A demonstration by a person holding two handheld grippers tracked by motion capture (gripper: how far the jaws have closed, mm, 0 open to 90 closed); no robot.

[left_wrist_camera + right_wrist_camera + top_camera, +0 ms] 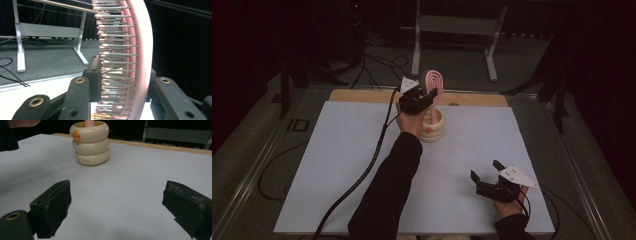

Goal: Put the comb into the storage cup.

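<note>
Left claw (428, 96) gripping pink hairbrush (433, 82), cream holder (433, 126) beneath

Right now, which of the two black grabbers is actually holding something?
The left gripper, at the table's far side: its jaws clamp a pink hairbrush standing in the cream holder. The right gripper is open, holding nothing.

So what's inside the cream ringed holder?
The pink hairbrush stands handle-down in the cream ringed holder, its head clamped by the left tool. The handle's lower end and the holder's bottom are hidden by its wall.
</note>
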